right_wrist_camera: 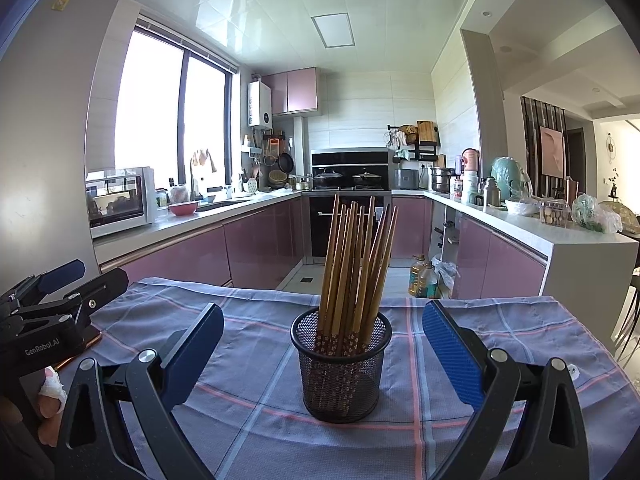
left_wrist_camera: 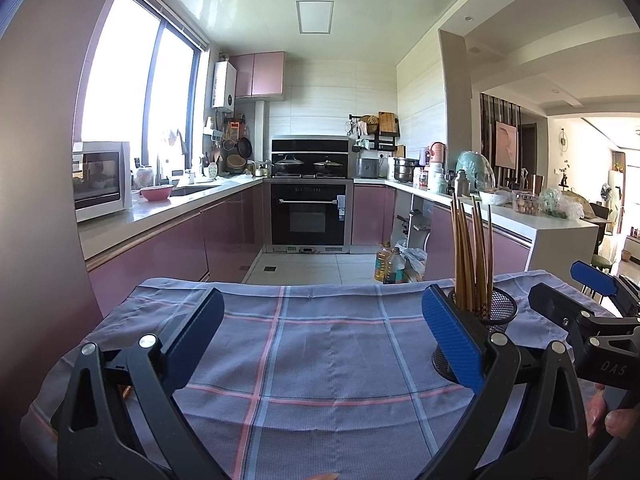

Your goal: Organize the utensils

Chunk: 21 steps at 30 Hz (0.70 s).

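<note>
Kitchen backdrop, checked cloth (right_wrist_camera: 248, 360) spread out; chopsticks (right_wrist_camera: 352, 264) are stood together in the mesh holder (right_wrist_camera: 340, 380), so both grippers (left_wrist_camera: 320, 344) (right_wrist_camera: 322, 354) are held wide apart, empty.

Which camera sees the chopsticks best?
The right wrist view: the chopsticks stand centred and whole in the mesh holder. The left wrist view shows them off to the right, their bottoms hidden behind the left gripper.

pink cabinets (right_wrist_camera: 260, 240) | big bright window (right_wrist_camera: 168, 120) | white ceiling panel (right_wrist_camera: 333, 30) | tiled floor (left_wrist_camera: 312, 266)
</note>
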Motion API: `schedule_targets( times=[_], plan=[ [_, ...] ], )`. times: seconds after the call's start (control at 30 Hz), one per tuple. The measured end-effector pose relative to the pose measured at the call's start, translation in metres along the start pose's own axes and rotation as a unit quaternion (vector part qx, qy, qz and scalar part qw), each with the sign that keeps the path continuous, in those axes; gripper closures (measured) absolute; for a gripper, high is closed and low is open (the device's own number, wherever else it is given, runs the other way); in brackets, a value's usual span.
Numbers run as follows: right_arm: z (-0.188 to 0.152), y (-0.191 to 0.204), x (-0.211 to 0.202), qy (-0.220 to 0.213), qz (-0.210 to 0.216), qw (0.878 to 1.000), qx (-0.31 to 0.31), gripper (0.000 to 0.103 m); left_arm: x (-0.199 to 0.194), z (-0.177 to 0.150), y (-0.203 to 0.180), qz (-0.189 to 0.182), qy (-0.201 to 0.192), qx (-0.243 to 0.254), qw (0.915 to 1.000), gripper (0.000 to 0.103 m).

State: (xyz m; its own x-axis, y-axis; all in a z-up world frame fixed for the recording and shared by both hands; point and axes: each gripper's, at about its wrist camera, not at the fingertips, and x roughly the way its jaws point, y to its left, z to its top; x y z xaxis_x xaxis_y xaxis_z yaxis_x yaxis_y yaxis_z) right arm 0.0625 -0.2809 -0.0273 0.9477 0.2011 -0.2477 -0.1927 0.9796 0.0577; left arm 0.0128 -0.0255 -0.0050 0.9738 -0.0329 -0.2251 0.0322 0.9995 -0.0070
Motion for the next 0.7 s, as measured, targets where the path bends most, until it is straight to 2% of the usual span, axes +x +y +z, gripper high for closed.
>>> schedule_targets(
  times=[0.7],
  plan=[
    [0.0014,0.0,-0.0001,-0.001,-0.001,1.0,0.003,0.007,0.0006,0.0014,-0.0012,0.001,0.0,0.002,1.0,0.006]
  ],
)
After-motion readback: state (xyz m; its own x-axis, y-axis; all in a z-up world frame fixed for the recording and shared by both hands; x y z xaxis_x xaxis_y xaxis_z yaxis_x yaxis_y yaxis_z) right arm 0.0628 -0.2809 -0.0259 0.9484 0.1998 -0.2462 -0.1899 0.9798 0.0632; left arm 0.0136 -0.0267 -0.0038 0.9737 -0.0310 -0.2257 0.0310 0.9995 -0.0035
